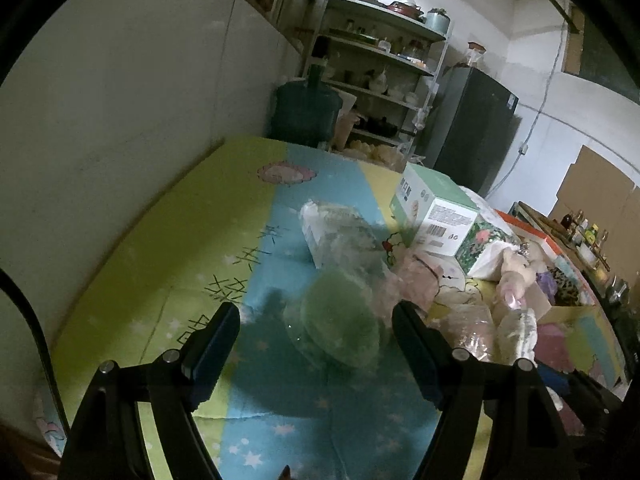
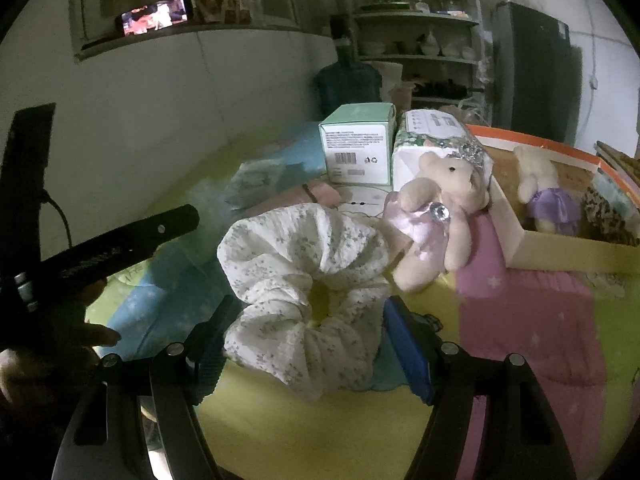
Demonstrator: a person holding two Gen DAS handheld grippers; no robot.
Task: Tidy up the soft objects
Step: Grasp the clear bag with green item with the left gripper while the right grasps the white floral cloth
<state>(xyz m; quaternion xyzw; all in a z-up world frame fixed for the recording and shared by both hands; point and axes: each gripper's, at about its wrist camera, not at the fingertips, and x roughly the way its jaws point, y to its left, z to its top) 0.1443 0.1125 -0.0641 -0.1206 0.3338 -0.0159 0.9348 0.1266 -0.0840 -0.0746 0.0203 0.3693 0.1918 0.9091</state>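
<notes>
My left gripper (image 1: 316, 316) is open above the mat, with a green round soft item in clear wrap (image 1: 340, 320) lying between and just beyond its fingers. A clear-wrapped white packet (image 1: 336, 232) lies farther on. My right gripper (image 2: 304, 320) is open around a white floral scrunchie (image 2: 304, 280) that rests on the mat between its fingers. A plush bear in a pink dress (image 2: 436, 208) lies behind the scrunchie. A second plush in a purple dress (image 2: 544, 192) sits in an orange-rimmed cardboard box (image 2: 560, 248) at the right.
A mint-green carton (image 2: 356, 148) and a floral tissue pack (image 2: 432, 140) stand at mid-table. The colourful mat (image 1: 160, 264) runs along the white wall on the left. My left gripper's body (image 2: 100, 256) crosses the left of the right wrist view. Shelves and a dark fridge (image 1: 472, 128) stand behind.
</notes>
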